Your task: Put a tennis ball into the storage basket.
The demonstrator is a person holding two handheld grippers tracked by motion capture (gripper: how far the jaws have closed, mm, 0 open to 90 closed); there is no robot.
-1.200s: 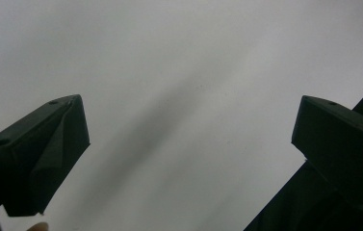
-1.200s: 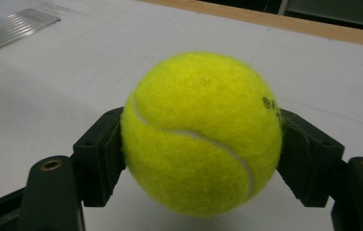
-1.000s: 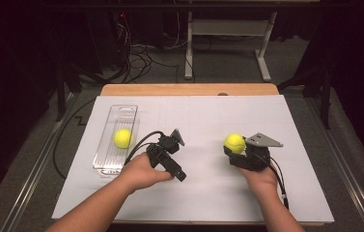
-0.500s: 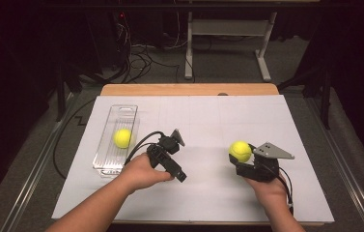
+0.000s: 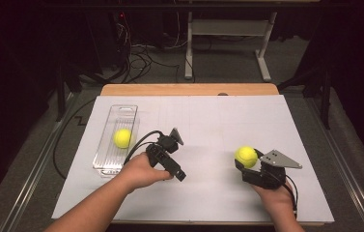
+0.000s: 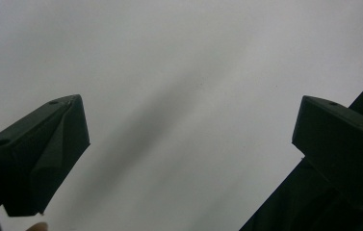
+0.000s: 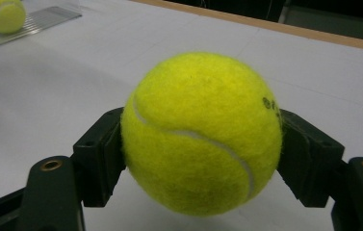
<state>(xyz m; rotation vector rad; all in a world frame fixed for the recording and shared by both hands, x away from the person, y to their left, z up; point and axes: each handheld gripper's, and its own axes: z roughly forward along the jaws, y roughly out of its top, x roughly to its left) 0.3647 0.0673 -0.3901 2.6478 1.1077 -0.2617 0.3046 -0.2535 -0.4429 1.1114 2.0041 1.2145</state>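
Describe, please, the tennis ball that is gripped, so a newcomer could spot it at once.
On the white table sheet, look right to the right gripper. The fuzzy yellow-green tennis ball sits clamped between its black jaws; the other ball lies loose in the clear plastic tray.

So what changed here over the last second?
The right hand-held gripper, shut on its ball, drew back toward the person and slightly right. The left hand-held gripper, jaws open, kept still, and the other ball stayed in the tray.

Bare forearms, black hand-held gripper [image 5: 175, 157] w/ cable, other hand-held gripper [image 5: 243, 163] w/ grey plate
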